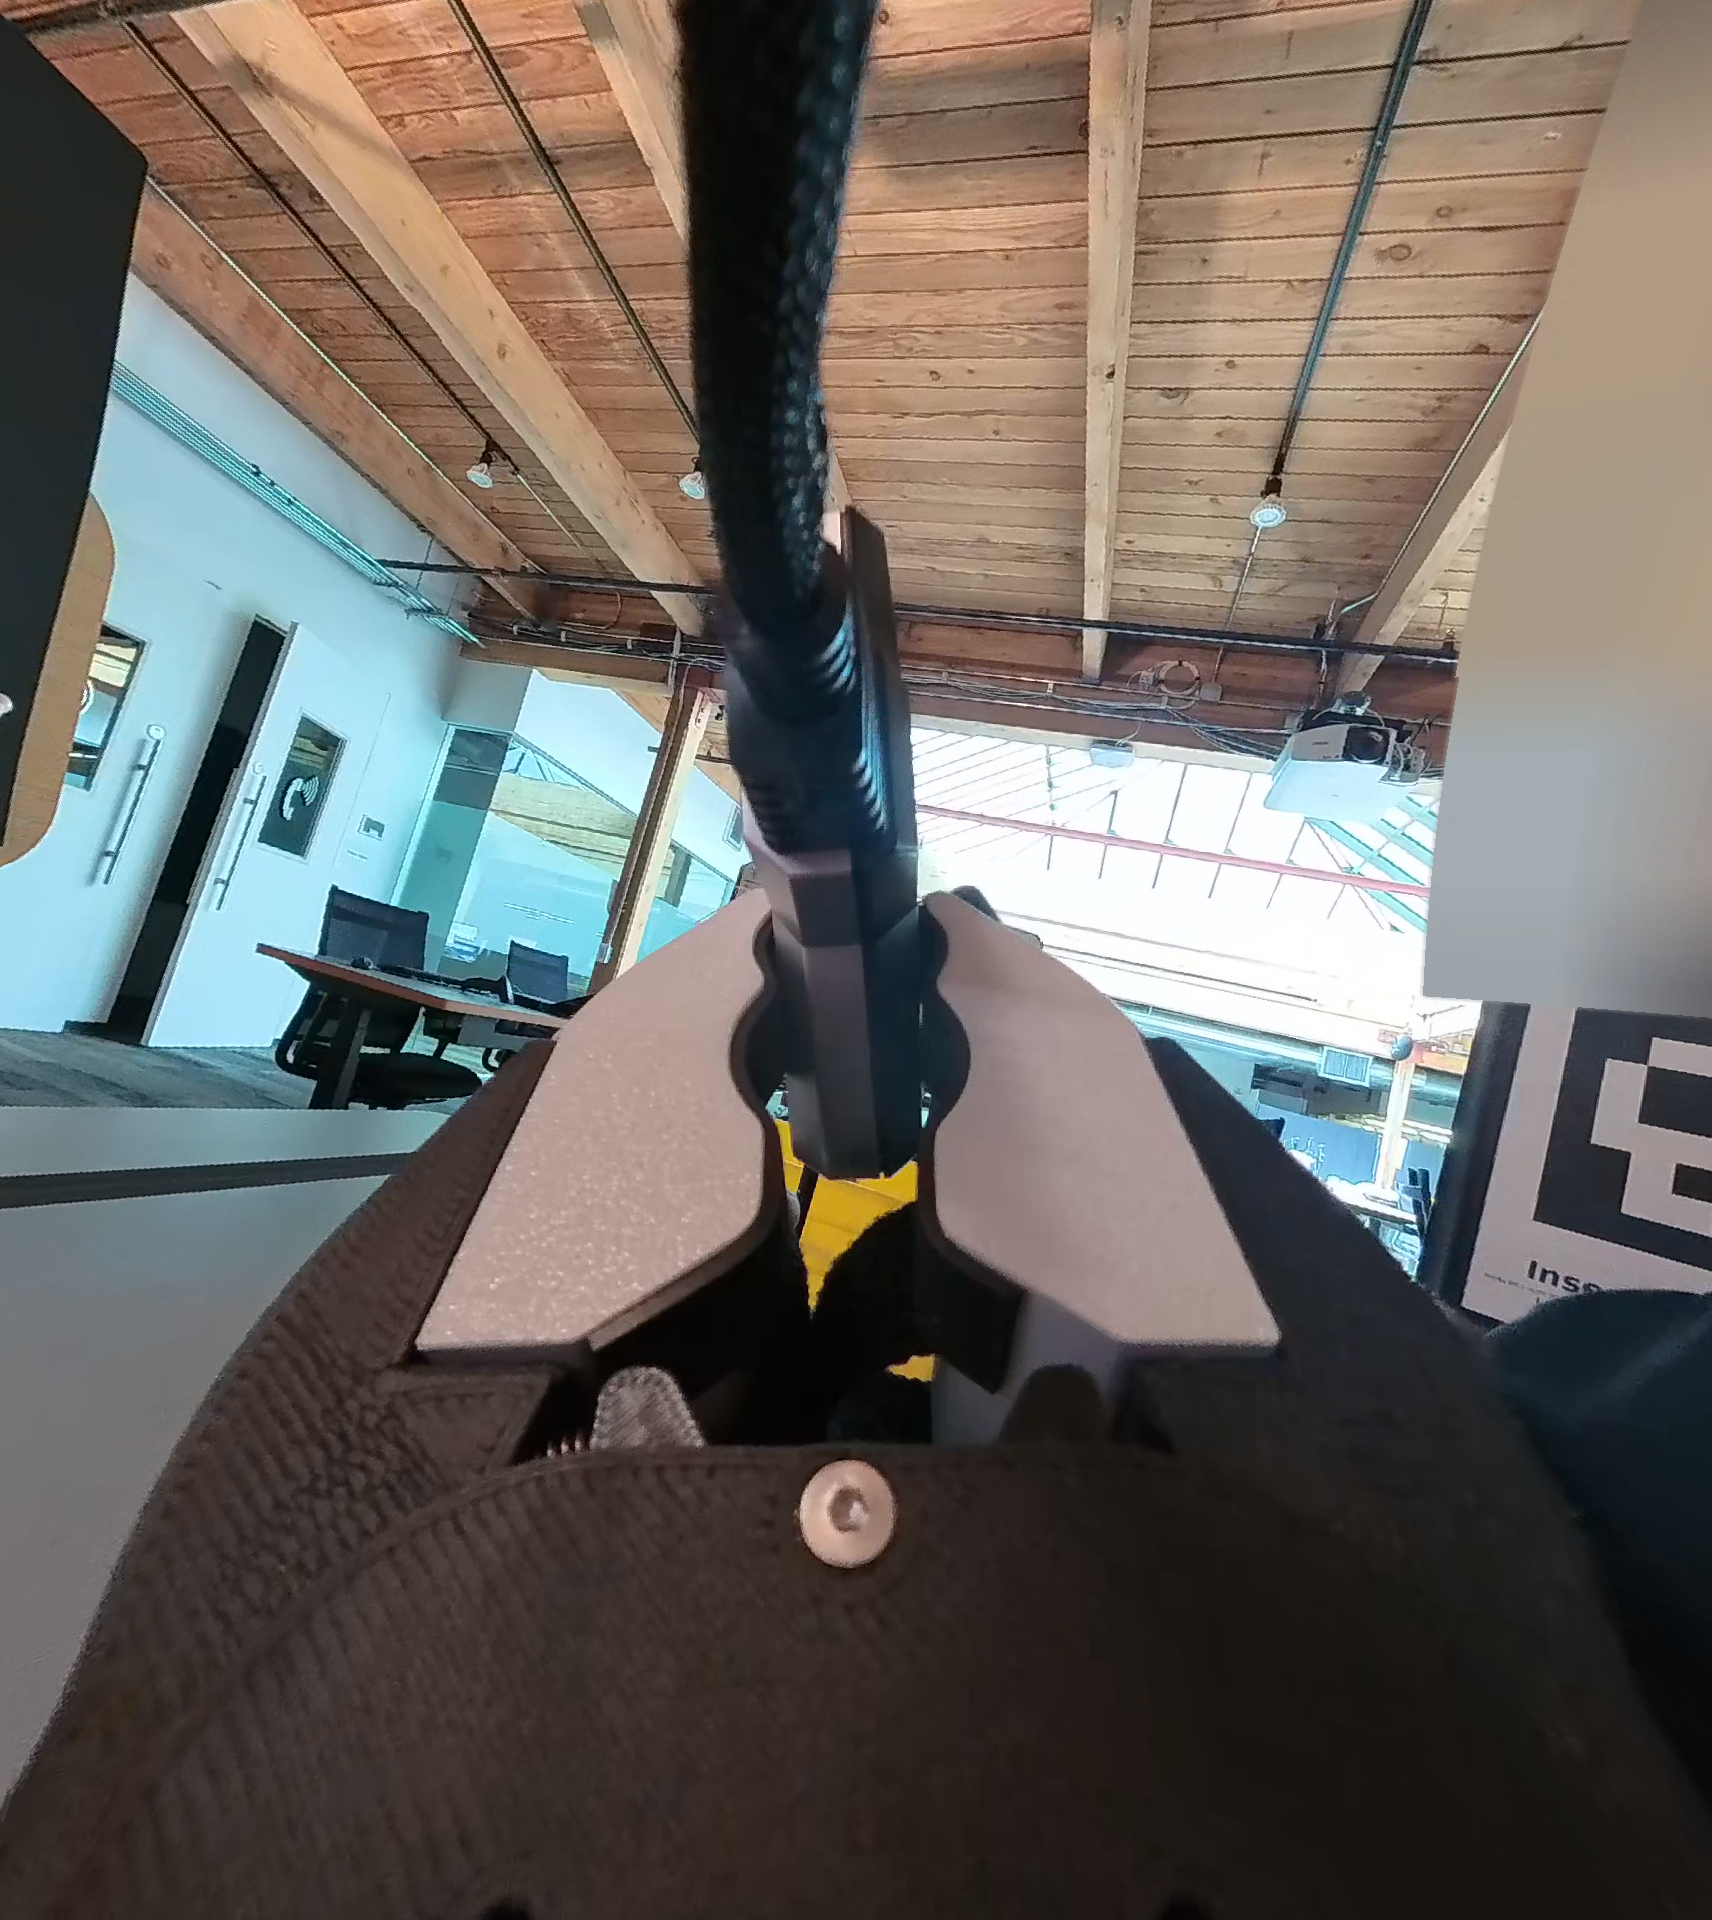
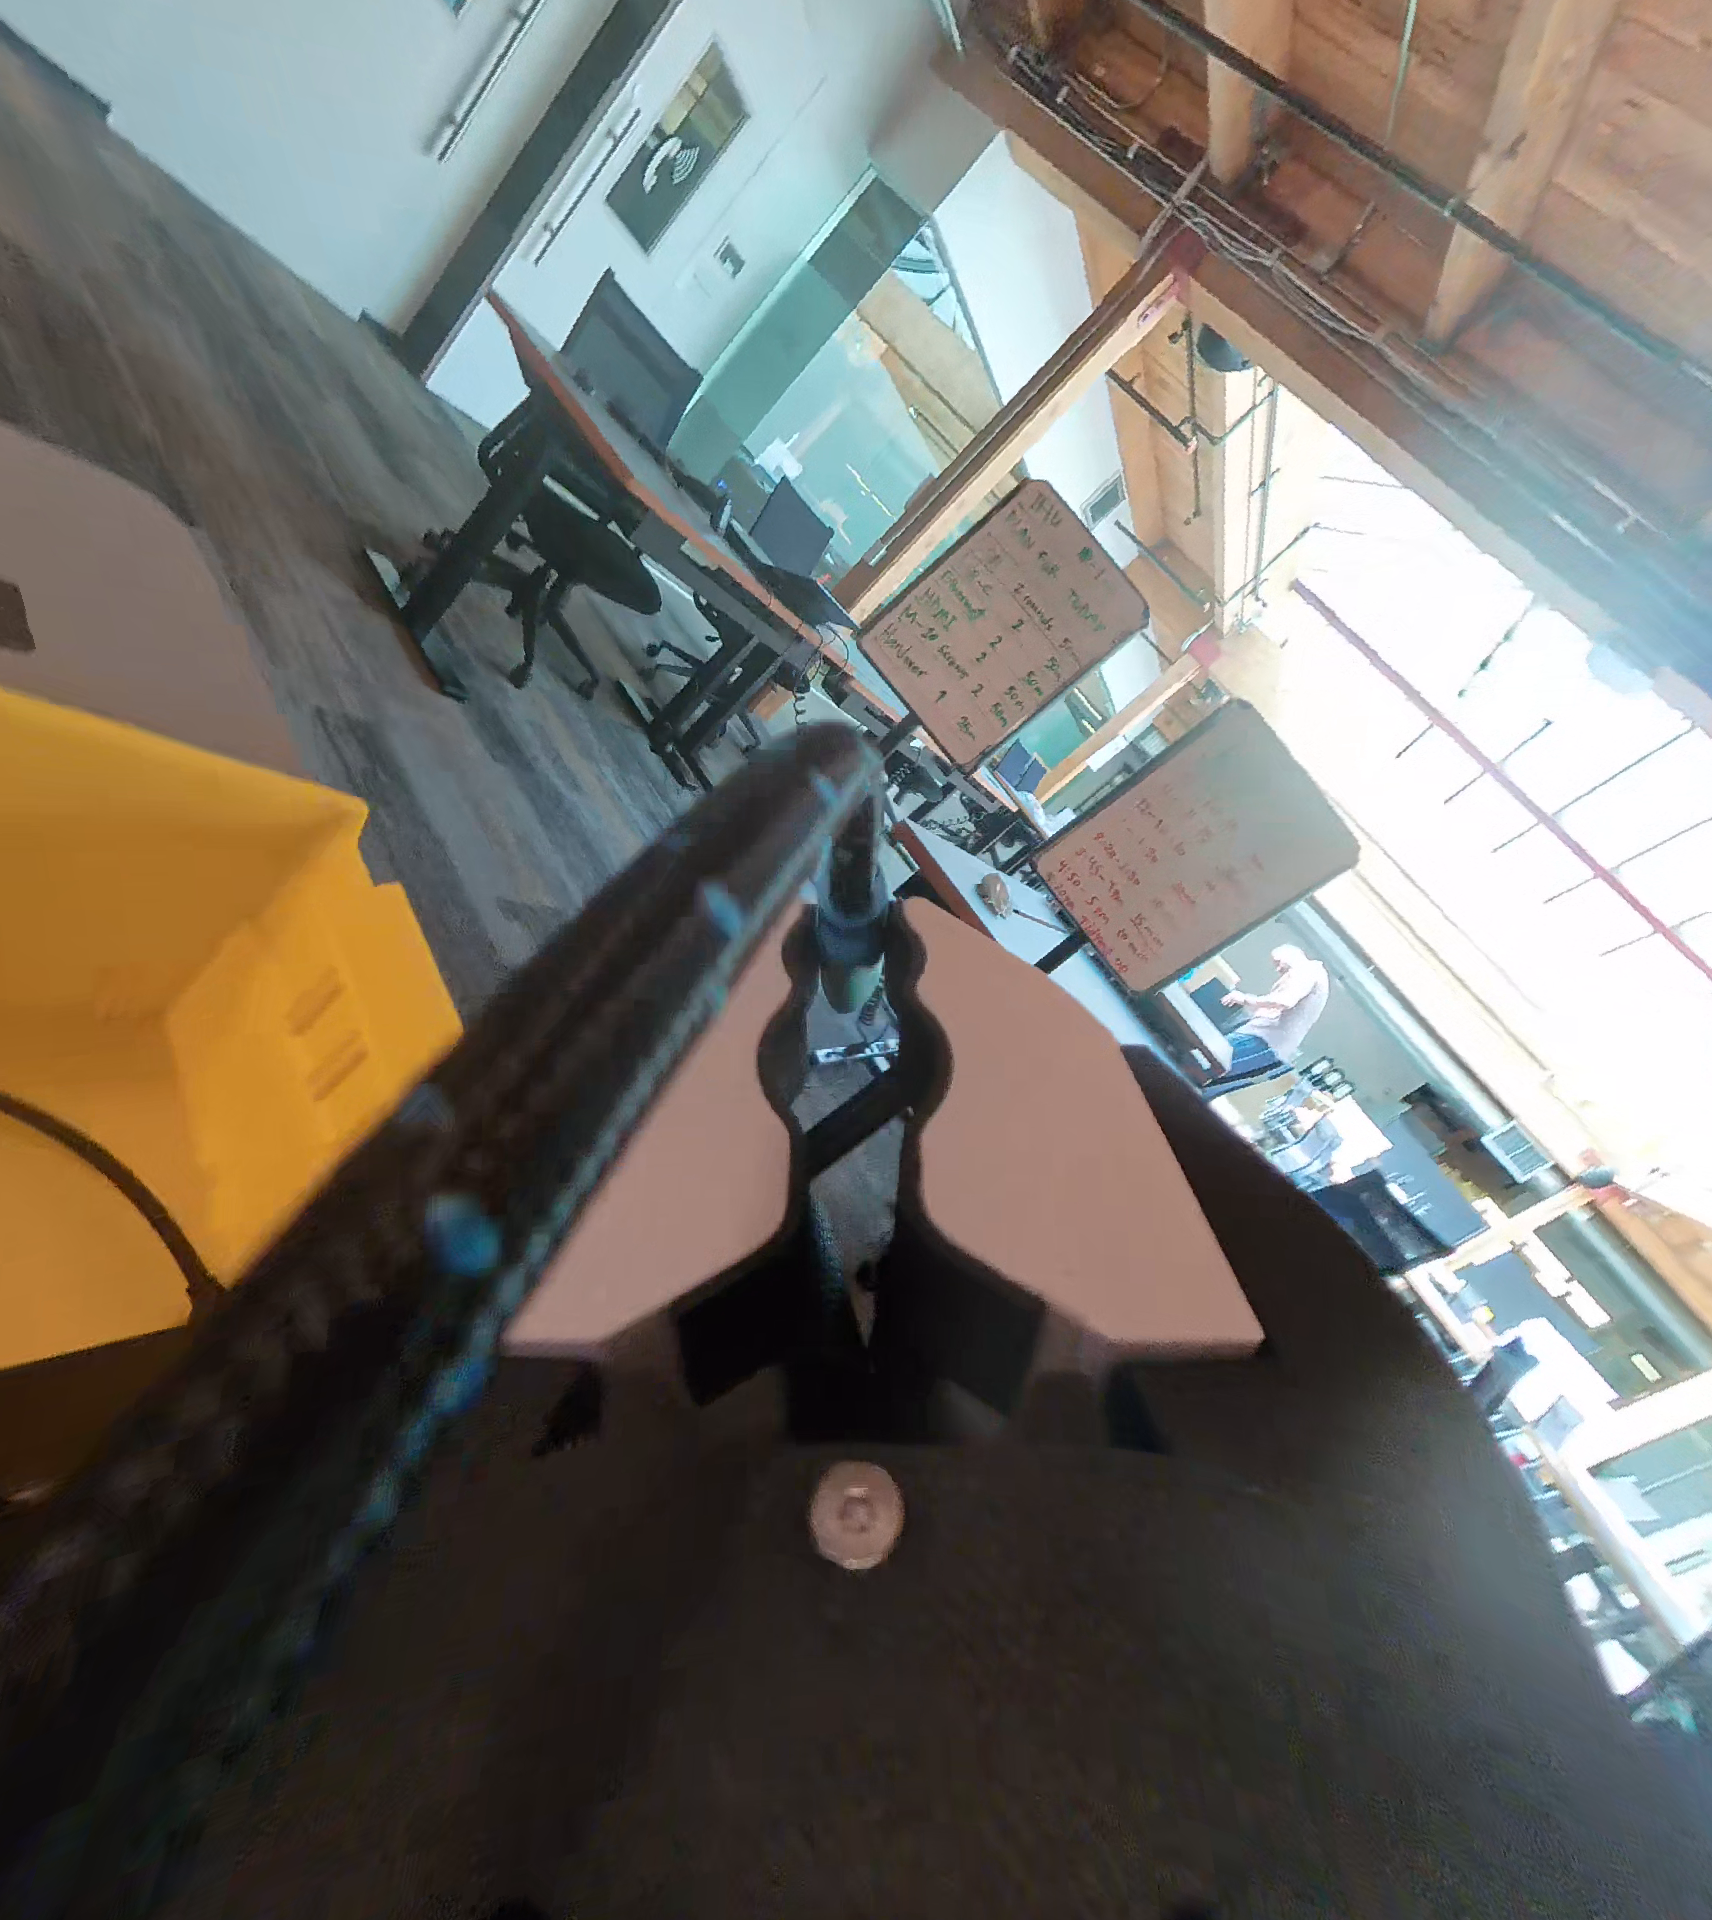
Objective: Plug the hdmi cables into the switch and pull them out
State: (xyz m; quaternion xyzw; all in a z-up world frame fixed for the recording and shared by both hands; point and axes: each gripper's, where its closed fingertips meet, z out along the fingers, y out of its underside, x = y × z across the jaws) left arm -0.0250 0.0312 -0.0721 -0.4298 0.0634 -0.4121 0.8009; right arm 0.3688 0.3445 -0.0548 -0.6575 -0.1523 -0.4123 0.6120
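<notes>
L claw (image 1: 847,997) clenched on HDMI plug body (image 1: 836,1029), braided cable (image 1: 769,312) rising clear, tilted up, likely freed | R claw (image 2: 847,971) clamps second cable's strain relief (image 2: 847,961) | switch unseen | yellow bin (image 2: 156,935) left.

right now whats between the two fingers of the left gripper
In the left wrist view, the dark HDMI plug sits clamped between the left gripper's fingers, its braided black cable running up toward the wooden ceiling.
</notes>
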